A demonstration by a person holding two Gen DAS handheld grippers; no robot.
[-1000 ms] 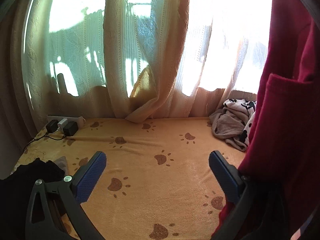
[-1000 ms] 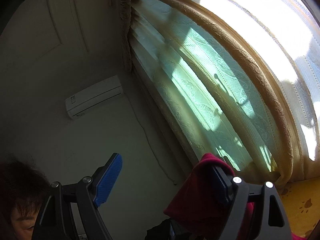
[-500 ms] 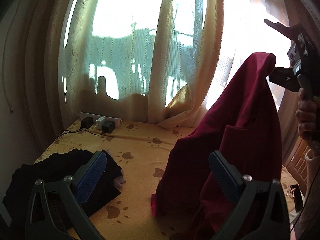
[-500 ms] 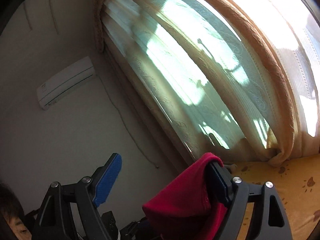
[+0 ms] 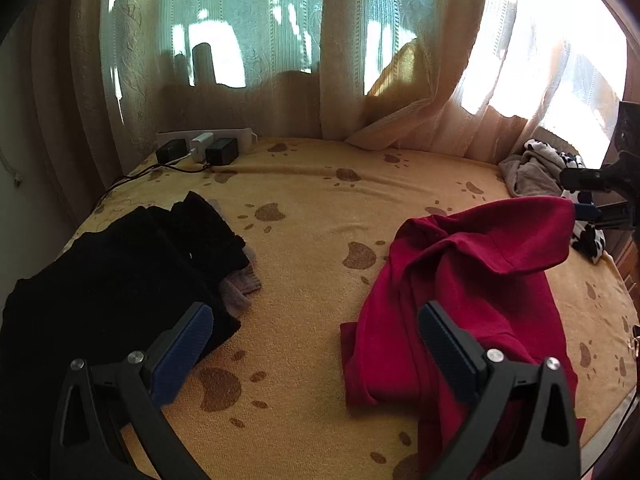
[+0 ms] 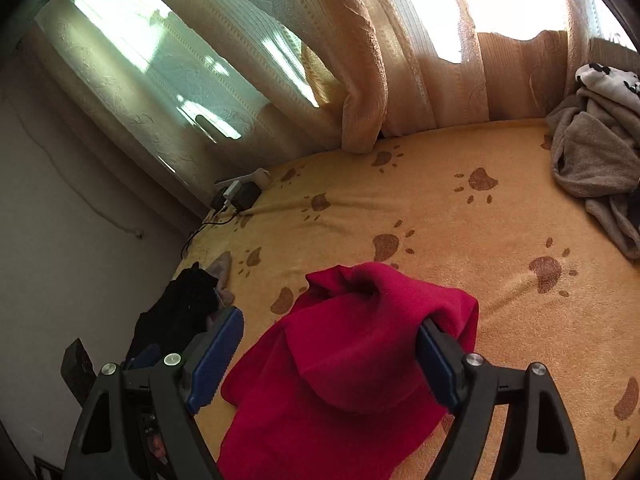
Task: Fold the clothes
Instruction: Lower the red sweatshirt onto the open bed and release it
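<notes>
1. Left wrist view: my left gripper (image 5: pixel 316 354) has its fingers (image 5: pixel 182 354) spread wide with nothing between them, only the yellow paw-print bed cover (image 5: pixel 304 280) below. The red garment (image 5: pixel 460 292) lies crumpled on the cover at the right, its near edge passing under my right-hand finger. A black pile of clothes (image 5: pixel 120 276) sits at the left. A power strip (image 5: pixel 208 142) with plugs lies by the curtains (image 5: pixel 380 60). A grey and spotted heap (image 5: pixel 536 168) lies at the far right.

2. Right wrist view: my right gripper (image 6: pixel 328 360) also stands wide apart. The red garment (image 6: pixel 340 360) is draped over one finger (image 6: pixel 436 364) and spreads down onto the cover (image 6: pixel 460 220) between both; the pads do not pinch it. The grey heap (image 6: pixel 588 160) lies far right, the black pile (image 6: pixel 180 312) at left.
</notes>
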